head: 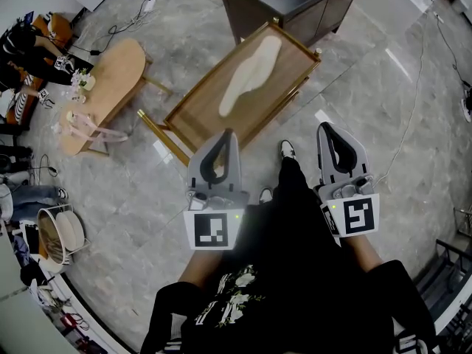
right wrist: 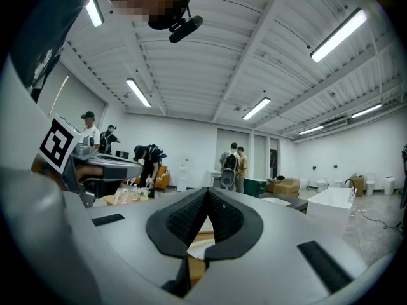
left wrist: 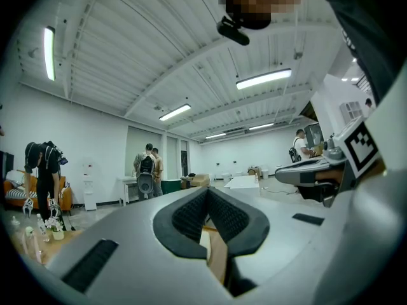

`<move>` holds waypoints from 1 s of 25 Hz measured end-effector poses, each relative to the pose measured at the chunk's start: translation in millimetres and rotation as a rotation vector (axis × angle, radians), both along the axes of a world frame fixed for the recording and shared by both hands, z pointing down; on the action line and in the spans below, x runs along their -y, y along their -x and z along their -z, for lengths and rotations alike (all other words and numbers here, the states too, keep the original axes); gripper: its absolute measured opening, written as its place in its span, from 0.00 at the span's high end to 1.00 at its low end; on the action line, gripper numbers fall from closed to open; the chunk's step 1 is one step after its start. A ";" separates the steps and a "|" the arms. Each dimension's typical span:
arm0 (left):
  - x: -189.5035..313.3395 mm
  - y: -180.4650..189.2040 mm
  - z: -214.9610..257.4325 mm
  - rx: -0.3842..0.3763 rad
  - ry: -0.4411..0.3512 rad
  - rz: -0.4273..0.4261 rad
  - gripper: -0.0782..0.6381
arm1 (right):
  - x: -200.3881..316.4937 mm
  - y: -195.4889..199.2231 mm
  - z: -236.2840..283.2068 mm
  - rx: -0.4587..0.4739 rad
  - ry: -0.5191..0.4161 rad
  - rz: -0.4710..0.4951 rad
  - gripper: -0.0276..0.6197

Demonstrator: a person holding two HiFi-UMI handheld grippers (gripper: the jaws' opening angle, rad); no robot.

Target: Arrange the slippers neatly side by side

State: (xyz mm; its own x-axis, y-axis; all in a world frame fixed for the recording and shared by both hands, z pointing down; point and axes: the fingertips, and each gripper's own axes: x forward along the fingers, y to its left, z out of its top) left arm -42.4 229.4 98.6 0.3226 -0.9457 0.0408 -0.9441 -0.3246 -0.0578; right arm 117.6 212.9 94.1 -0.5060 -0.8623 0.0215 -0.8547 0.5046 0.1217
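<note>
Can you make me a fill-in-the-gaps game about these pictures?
The left hand-held gripper and the right hand-held gripper both have ____ jaws. They are holding ____. The pale slipper-like shape lies on the ____ table, not the oval table.
Missing words: shut; nothing; rectangular.

Grey left gripper, right gripper — black pads, square-marker cubes; black clothes, white print.

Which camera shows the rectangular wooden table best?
The head view: the rectangular wooden table lies whole below, with a pale patch on its top. Both gripper views show only a sliver of wood through the gap under their shut jaws.
</note>
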 end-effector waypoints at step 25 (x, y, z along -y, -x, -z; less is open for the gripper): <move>122.3 -16.3 12.8 0.029 0.035 0.184 0.89 | 165.1 0.2 9.4 0.022 0.023 0.226 0.96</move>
